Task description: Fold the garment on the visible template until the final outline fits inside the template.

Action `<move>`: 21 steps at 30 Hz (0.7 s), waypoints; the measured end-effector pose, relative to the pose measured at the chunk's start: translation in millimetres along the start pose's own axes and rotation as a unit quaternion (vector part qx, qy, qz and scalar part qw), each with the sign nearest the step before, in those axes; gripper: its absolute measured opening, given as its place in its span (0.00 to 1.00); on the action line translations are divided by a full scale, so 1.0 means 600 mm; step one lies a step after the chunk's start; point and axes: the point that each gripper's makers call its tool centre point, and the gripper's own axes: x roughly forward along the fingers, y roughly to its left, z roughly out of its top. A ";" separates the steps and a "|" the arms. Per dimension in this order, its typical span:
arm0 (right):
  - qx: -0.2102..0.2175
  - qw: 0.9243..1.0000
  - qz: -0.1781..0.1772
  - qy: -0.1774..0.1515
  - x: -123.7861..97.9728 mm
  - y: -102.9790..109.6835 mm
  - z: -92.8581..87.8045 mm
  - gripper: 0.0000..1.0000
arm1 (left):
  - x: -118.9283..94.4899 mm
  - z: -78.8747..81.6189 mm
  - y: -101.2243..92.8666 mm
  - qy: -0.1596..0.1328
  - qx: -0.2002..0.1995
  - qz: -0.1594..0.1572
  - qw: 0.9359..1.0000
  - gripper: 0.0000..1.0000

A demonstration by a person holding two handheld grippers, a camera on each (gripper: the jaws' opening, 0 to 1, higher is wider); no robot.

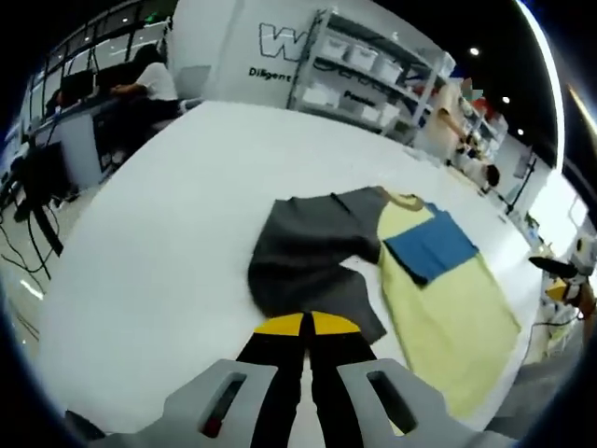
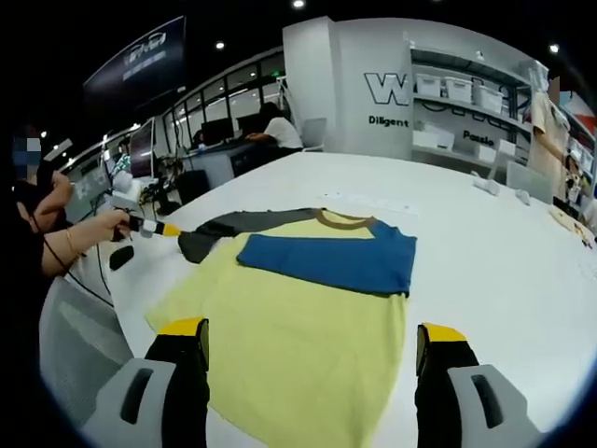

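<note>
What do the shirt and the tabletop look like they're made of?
The shirt looks like soft matte knit fabric, likely cotton jersey: it lies limp, folds flat and creases gently, with yellow body, blue sleeve, grey sleeve and a ribbed-looking brown collar. The tabletop looks like a smooth, hard white surface with a faint sheen, perhaps laminate; I can't tell for sure.

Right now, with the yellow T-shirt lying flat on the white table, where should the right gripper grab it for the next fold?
Probably take the yellow T-shirt by its near bottom hem, coming in low from the table edge. That hem lies flat and free between the open right gripper jaws. The blue sleeve is already folded across the chest, and the left gripper holds the grey sleeve at the far side.
</note>
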 end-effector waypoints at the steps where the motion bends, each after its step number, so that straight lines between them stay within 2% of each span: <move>1: 0.001 1.000 -0.001 0.000 0.000 0.000 0.000 0.90 | -0.002 0.000 0.006 0.000 0.002 0.005 1.000 0.00; 10: 0.003 1.000 -0.002 0.007 -0.003 0.001 -0.007 0.90 | -0.013 -0.005 0.056 0.019 0.054 0.066 0.996 0.00; 13: 0.006 1.000 -0.004 0.007 -0.004 -0.001 -0.008 0.90 | -0.013 -0.006 0.069 0.023 0.049 0.077 0.996 0.00; 16: 0.007 1.000 -0.005 0.009 -0.004 -0.002 -0.010 0.90 | -0.015 -0.009 0.087 0.031 0.052 0.102 0.993 0.00; 21: 0.009 1.000 -0.010 0.013 -0.006 -0.007 -0.013 0.90 | -0.017 -0.014 0.101 0.036 0.050 0.114 0.992 0.00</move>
